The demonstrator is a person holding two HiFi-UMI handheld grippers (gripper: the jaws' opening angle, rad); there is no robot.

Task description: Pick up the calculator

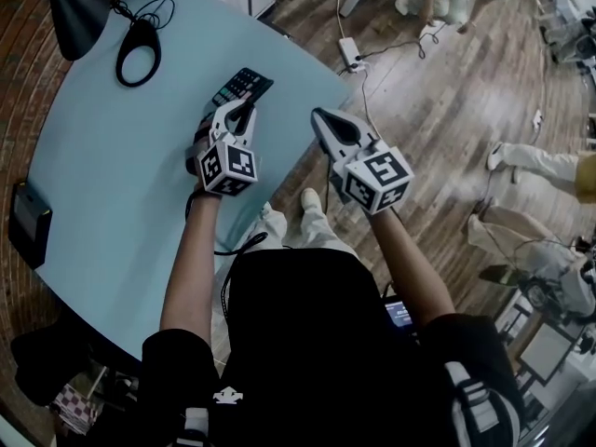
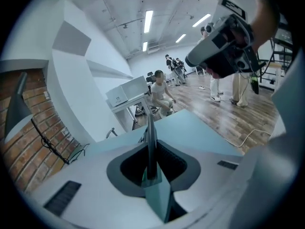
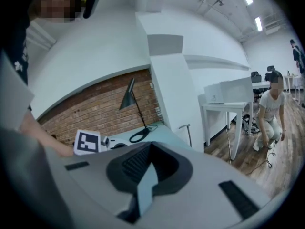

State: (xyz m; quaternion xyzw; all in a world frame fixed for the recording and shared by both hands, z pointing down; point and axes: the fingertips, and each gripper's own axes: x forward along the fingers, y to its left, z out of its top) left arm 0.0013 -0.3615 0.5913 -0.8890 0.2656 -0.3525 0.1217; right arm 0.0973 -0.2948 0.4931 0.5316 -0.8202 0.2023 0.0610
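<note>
Calculator gripped in left claw

Left forearm reaches over the bench (image 1: 102,184), left claw (image 1: 244,112) clamped on the calculator's (image 1: 240,87) near end; right claw (image 1: 322,119), closed and empty, is held beside the bench edge.

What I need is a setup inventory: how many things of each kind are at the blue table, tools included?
Lamp: 1
Calculator: 1
Black box: 1
Tools: 2, the left tool and the right tool
Total: 5

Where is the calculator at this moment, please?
The calculator is left of centre in the head view, clamped in the left gripper over the blue table.
</note>
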